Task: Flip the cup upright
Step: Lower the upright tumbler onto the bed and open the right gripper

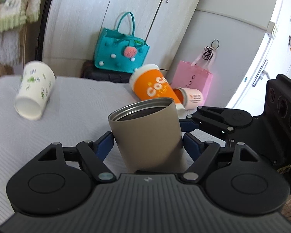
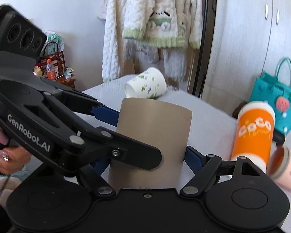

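caught at the tail end of the flip: tan metal cup [image 1: 145,132] stood mouth up between both tools, leaning a little, over the pale textured cover [image 1: 71,116] (base hidden behind the gripper bodies, so could not tell whether it touched down)

left gripper [image 1: 148,144] pinched the cup across its lower wall, blue pads [image 1: 104,144] pressed to either side; seen from the right wrist view as one blue finger against the cup's left flank and one black jaw crossing its front

right gripper [image 2: 147,160] flanked the same cup low down, with one blue finger [image 2: 192,157] touching the wall; near finger masked by the other tool, so could not tell whether it truly squeezed or merely cradled

judged the turning itself nearly done; looked to call next for levelling out that last lean, setting the base flat on the soft cover, then easing both sets of fingers apart without nudging the cup over, a real risk on yielding fabric

read "COCO" in white on the orange cup [image 1: 155,87], lying on its side just behind the tan one; smaller print beneath too blurred to make out

read "GenRobot.AI" in white along the left tool's arm in the right wrist view

saw small writing on the pink cup [image 1: 192,97], tipped beside the orange one, but could not read it

found only green printed motifs, no legible words, on the white paper cup [image 1: 35,91], lying on its side well apart to the left
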